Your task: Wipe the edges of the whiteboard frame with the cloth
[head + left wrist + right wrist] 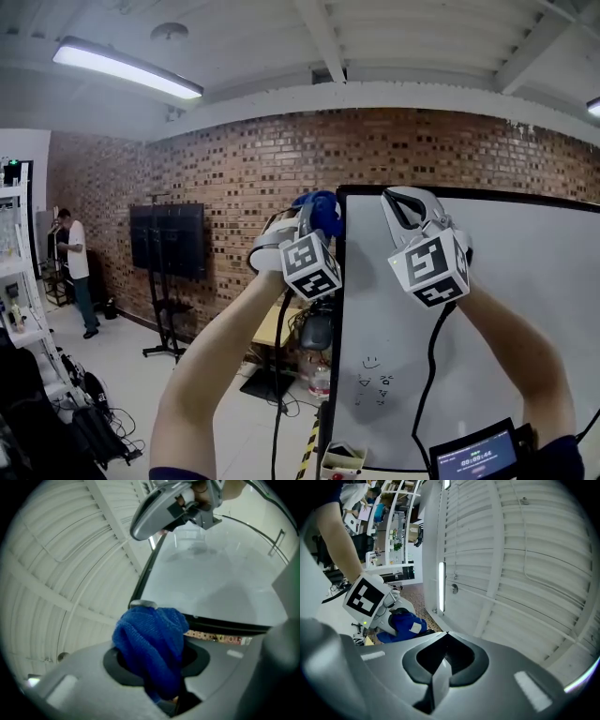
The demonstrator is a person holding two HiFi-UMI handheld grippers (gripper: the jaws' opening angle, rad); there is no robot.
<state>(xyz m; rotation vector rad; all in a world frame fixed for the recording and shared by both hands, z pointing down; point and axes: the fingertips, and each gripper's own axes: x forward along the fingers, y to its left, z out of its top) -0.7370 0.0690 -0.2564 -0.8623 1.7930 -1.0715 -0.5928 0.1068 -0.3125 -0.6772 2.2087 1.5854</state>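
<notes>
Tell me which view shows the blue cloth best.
The left gripper view: the blue cloth fills mid-frame, clamped by the left gripper. The head view shows only a blue tuft above that gripper; the right gripper view shows it small, at left.

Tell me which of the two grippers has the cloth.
The left gripper: its jaws pinch the blue cloth beside the top corner of the whiteboard frame. The right gripper has its jaws shut on nothing.
</notes>
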